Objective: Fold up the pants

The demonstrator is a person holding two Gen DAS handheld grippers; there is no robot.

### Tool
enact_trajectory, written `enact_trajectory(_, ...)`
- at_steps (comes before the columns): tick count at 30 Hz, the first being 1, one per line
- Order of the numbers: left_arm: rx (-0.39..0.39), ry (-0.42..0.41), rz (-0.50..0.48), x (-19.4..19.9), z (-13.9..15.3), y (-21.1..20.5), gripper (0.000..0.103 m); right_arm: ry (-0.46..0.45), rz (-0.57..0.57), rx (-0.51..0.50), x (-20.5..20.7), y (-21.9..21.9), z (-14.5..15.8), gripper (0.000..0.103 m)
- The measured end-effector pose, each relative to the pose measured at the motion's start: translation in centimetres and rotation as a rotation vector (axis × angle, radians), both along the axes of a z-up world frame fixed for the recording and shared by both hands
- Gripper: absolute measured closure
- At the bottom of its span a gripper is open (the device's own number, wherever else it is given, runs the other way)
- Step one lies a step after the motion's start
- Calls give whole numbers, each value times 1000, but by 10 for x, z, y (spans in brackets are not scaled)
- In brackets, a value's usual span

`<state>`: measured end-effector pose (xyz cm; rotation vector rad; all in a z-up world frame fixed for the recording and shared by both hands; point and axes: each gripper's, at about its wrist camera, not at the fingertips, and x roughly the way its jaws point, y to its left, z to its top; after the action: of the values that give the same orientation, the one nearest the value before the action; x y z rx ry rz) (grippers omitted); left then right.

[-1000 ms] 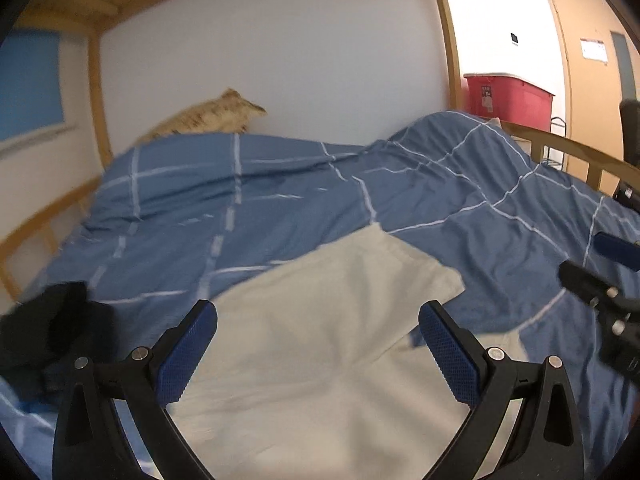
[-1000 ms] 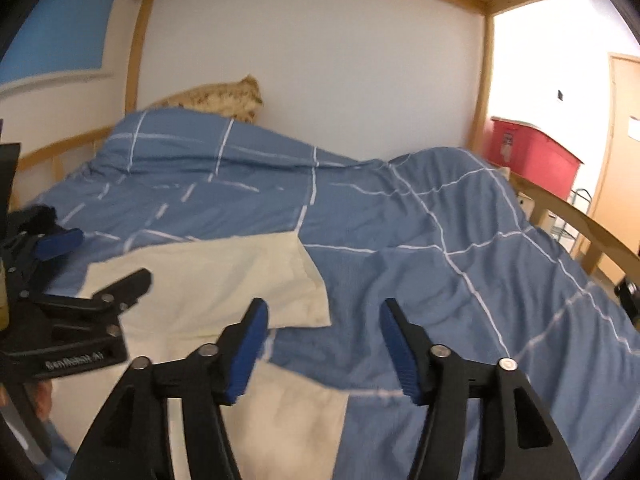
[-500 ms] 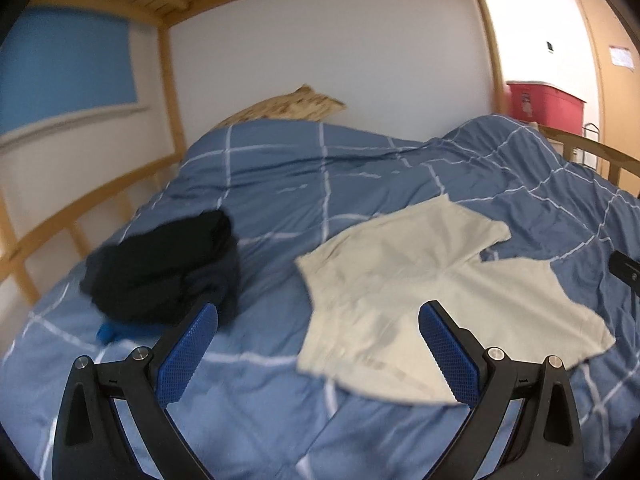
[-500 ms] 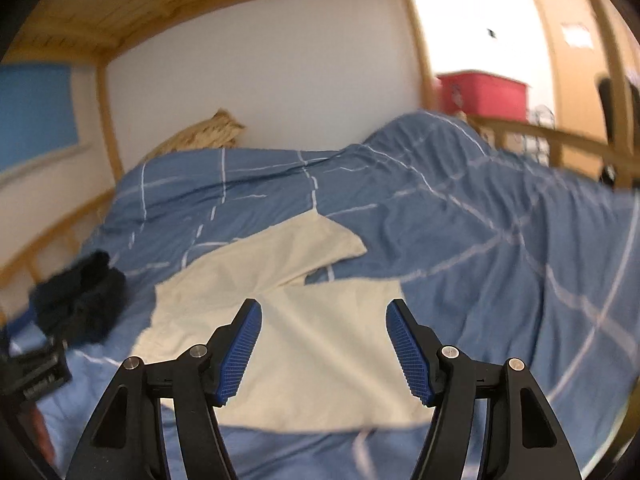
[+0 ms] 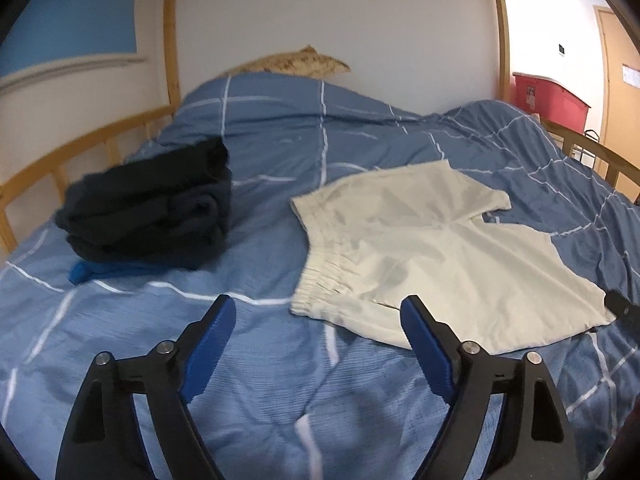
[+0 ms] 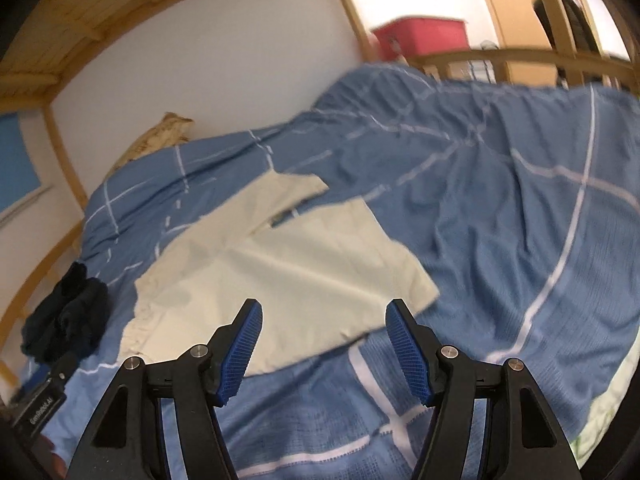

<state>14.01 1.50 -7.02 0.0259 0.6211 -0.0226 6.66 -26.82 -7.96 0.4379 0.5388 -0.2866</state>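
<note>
Cream shorts point(image 5: 440, 248) lie spread flat on a blue checked duvet point(image 5: 280, 380), waistband towards the left and both legs towards the right. My left gripper point(image 5: 318, 312) hovers just short of the waistband's near corner; its jaws are closing and the pads touch no cloth. My right gripper point(image 6: 325, 312) stands open just before the near edge of the shorts point(image 6: 288, 272), tilted, gripping nothing. Part of the left gripper point(image 6: 44, 396) shows at the lower left of the right wrist view. A black tip of the right gripper point(image 5: 620, 304) shows at the shorts' right corner.
A folded pile of dark clothes point(image 5: 152, 208) sits left of the shorts on a bright blue item point(image 5: 84, 272). A patterned pillow point(image 5: 296, 62) lies by the white back wall. Wooden bed rails point(image 5: 60, 160) run along the left, a red bin point(image 5: 548, 96) stands at the right.
Both grippers have drawn back and sunk, so the whole shorts now lie ahead of them. The left jaws have narrowed. The right gripper has rolled, tilting its view.
</note>
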Motion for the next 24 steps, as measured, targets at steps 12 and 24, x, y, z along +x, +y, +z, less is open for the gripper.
enact_trajectory(12,-57,118,-23,33,-34,-8,32,73,-62,127,14,-12,-33,46)
enact_trajectory(24,-196,274,-31,70,-68,-7,53,135,-93,111,30,-14,-45,46)
